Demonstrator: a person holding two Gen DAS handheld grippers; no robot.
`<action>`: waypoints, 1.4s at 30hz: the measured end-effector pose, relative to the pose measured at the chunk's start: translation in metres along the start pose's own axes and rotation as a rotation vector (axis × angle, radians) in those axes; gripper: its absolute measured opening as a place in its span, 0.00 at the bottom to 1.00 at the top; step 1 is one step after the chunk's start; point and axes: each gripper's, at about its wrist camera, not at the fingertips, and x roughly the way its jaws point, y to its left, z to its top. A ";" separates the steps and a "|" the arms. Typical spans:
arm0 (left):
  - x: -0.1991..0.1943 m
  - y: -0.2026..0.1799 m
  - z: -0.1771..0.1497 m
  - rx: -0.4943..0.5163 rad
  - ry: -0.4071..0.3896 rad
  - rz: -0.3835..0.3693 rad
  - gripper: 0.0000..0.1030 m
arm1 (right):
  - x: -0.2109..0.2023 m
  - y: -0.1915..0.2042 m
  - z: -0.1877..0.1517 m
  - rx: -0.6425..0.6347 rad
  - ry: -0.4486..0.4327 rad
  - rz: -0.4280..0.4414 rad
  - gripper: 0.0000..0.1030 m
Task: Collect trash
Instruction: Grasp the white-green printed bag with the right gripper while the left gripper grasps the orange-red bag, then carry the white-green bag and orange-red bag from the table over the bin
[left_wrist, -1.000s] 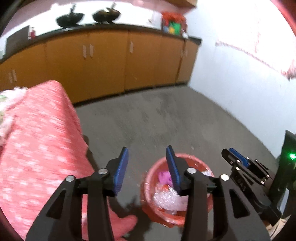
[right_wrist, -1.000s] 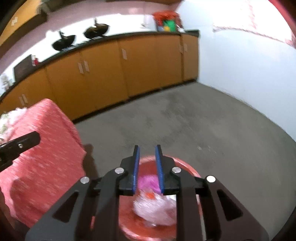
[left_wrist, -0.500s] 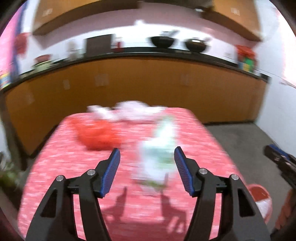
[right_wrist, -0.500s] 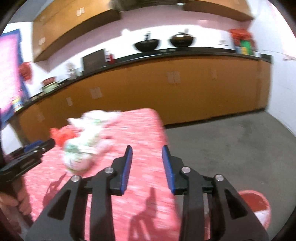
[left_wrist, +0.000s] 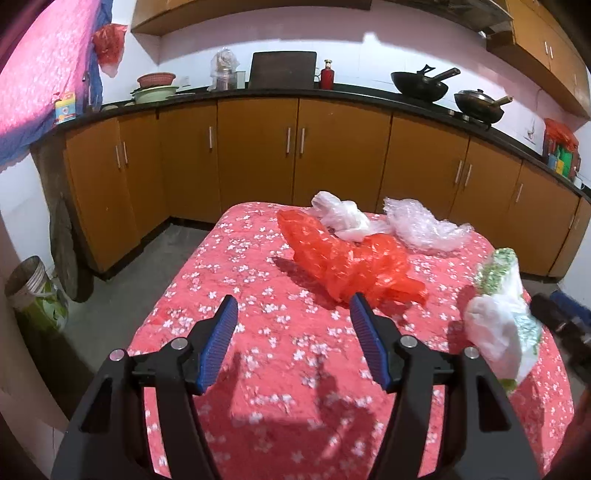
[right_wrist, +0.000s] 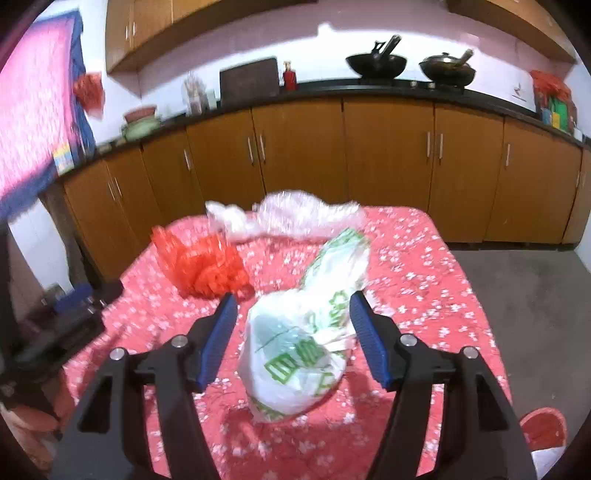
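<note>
White-green bag lies on counter, right side, framed between right gripper fingers, pads clear of it; fingers opening, nothing held. Red bag ahead of left gripper, beyond fingertips; fingers opening, empty. White bag and clear wrap at far edge. Advice: lower right fingers astride bag body, close on bunched plastic, not loose edge. Bin cut off at frame corner; right view blurred.

four crumpled bags lie on the flowered cloth: red bag mid-table; white bag and clear bubble wrap at the far edge; white bag with green print at the near right, bulging.
</note>
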 end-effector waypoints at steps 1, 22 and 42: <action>0.002 0.001 0.000 -0.004 -0.003 -0.002 0.67 | 0.007 0.002 -0.002 -0.011 0.020 -0.015 0.61; 0.086 -0.029 0.029 0.091 0.065 -0.006 0.49 | 0.016 -0.001 -0.024 -0.059 0.001 -0.045 0.29; 0.026 -0.042 0.022 0.174 0.024 -0.083 0.03 | -0.025 -0.021 -0.015 -0.020 -0.076 -0.093 0.25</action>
